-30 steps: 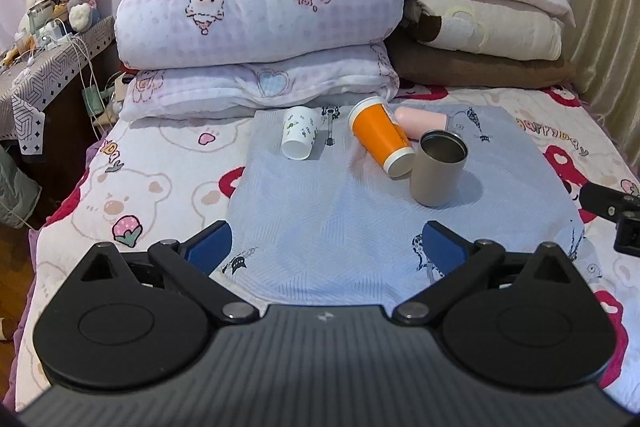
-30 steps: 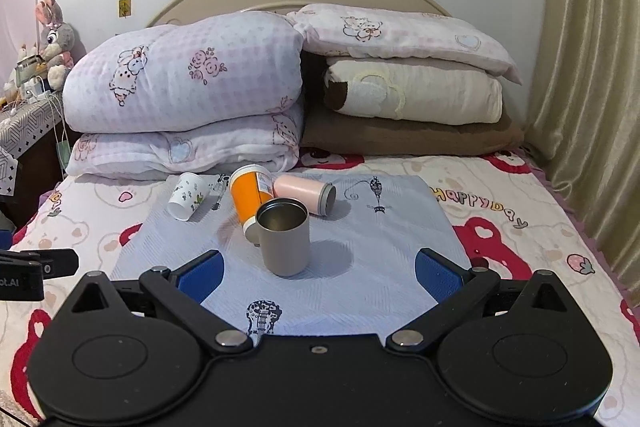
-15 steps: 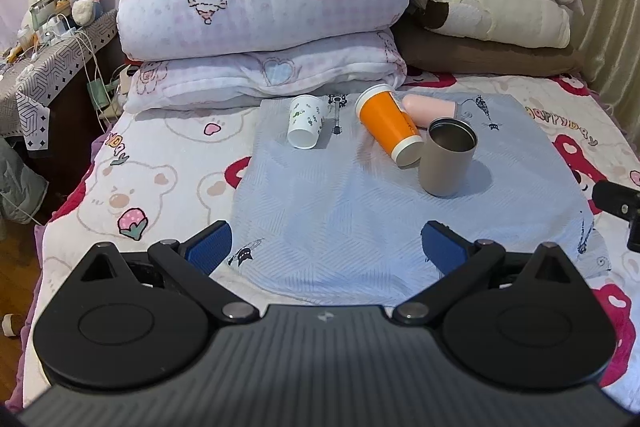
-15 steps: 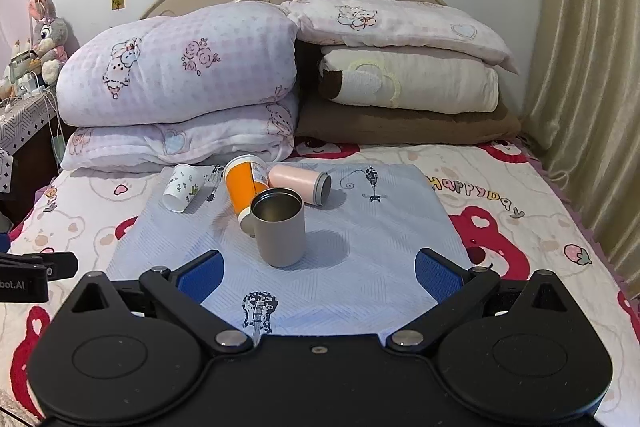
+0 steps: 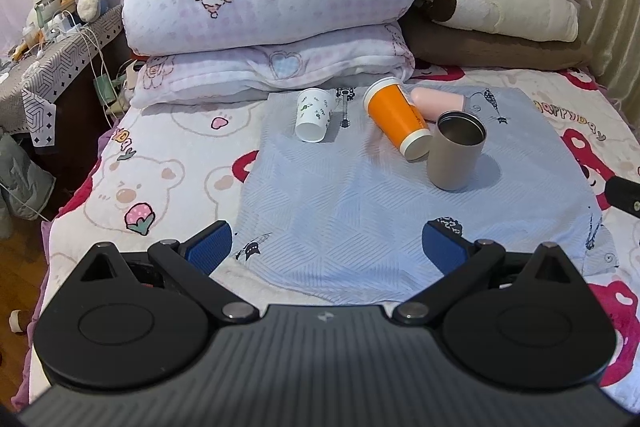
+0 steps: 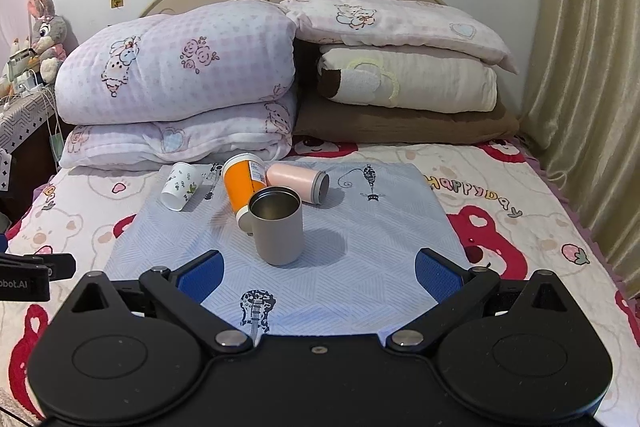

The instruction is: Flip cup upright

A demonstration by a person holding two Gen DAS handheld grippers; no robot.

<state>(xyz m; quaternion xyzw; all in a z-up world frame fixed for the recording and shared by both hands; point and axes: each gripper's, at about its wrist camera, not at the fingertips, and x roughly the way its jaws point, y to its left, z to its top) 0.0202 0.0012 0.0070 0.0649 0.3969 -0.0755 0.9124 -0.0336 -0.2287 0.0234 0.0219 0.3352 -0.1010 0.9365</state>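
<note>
Fingers of both grippers, left (image 5: 326,247) and right (image 6: 318,273), are standing spread wide, gripping nothing, hovering over the near edge of the blue cloth (image 5: 360,211). Grey cup (image 6: 276,229) is standing upright mid-cloth. Orange cup (image 6: 242,185) is lying tipped, its rim touching the grey one. Pink cup (image 6: 296,181) and white cup (image 6: 180,185) are lying on their sides behind.

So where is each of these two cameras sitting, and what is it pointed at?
Left wrist: rides the left tool, facing the headboard; its open blue pads frame the grey cloth.
Right wrist: rides the right tool, further right, same heading, pads open.
Both share the upright grey cup, orange cup, pink cup and white cup, all three lying down.
</note>
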